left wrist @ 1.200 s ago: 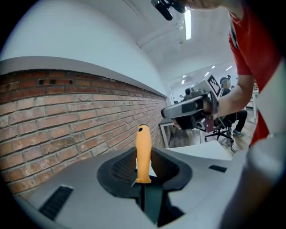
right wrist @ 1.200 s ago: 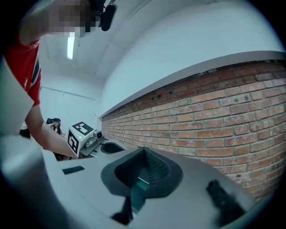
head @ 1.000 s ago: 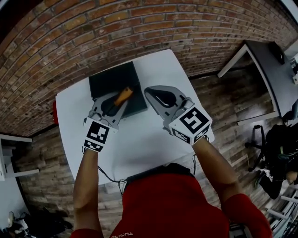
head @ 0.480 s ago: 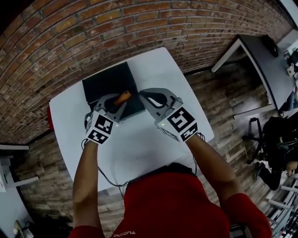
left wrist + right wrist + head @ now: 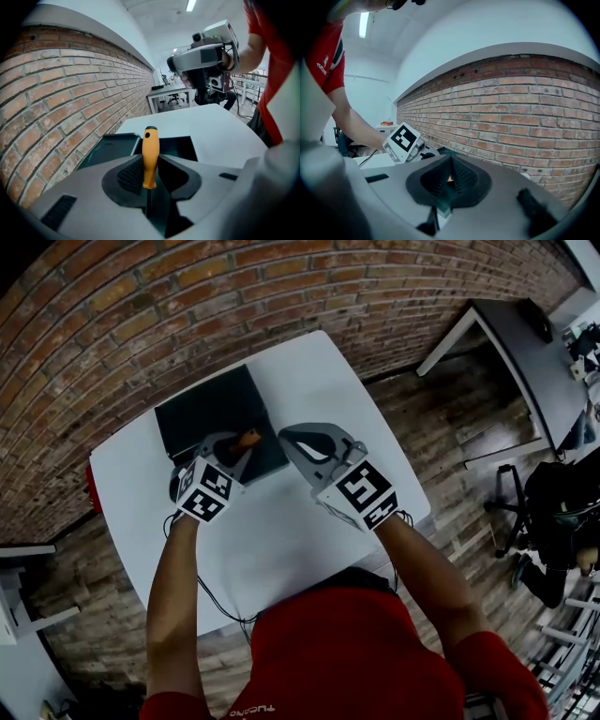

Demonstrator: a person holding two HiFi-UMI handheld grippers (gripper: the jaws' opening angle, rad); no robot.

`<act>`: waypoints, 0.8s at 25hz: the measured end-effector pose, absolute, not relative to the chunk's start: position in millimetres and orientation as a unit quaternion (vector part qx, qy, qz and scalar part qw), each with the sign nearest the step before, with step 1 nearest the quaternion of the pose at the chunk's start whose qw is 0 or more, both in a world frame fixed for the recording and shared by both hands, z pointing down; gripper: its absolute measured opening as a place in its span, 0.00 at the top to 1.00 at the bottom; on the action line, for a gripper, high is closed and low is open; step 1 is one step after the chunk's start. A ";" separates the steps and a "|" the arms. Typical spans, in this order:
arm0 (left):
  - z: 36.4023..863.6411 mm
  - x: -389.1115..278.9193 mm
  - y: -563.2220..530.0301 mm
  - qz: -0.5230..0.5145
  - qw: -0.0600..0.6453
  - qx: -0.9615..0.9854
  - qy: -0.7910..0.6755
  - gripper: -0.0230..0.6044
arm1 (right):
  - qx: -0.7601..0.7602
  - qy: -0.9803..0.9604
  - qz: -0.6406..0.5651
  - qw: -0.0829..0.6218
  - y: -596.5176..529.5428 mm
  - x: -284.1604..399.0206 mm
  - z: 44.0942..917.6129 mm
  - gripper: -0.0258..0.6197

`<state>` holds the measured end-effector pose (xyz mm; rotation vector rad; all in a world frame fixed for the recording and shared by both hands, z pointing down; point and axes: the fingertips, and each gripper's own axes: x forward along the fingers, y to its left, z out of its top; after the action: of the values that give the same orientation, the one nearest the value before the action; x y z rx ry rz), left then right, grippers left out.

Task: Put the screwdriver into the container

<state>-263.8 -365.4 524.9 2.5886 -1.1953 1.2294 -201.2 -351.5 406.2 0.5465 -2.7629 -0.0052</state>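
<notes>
Gripping the orange screwdriver above the black container is the left gripper — right gripper closed, empty

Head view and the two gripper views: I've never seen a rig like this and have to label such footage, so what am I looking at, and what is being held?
There is no robot here: a person holds a hand-held gripper in each hand. The head view comes from a camera on the person's head, looking down at a white table beside a brick wall. The other two pictures come from cameras riding on each gripper, looking along its jaws. On the table lies a dark open container. The left hand-held gripper is closed on a screwdriver with an orange handle, which points out over the container. The right hand-held gripper has its jaws together with nothing in them, and hangs beside the left one. The patterned cubes are parts of the grippers.
</notes>
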 end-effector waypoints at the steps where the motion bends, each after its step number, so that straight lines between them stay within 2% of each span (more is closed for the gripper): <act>1: 528.8 -263.9 -366.1 0.399 0.022 0.833 -0.382 0.79 | 0.192 -0.967 0.001 0.165 -351.6 -200.3 408.3 0.91; 20: 581.3 -262.9 -376.6 0.466 0.065 0.817 -0.333 0.79 | 0.212 -0.963 0.016 0.168 -356.5 -181.7 416.8 0.91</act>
<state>-262.9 -376.6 581.3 2.4659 -1.0054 1.4059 -181.7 -356.5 416.8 0.6035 -2.7375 0.0444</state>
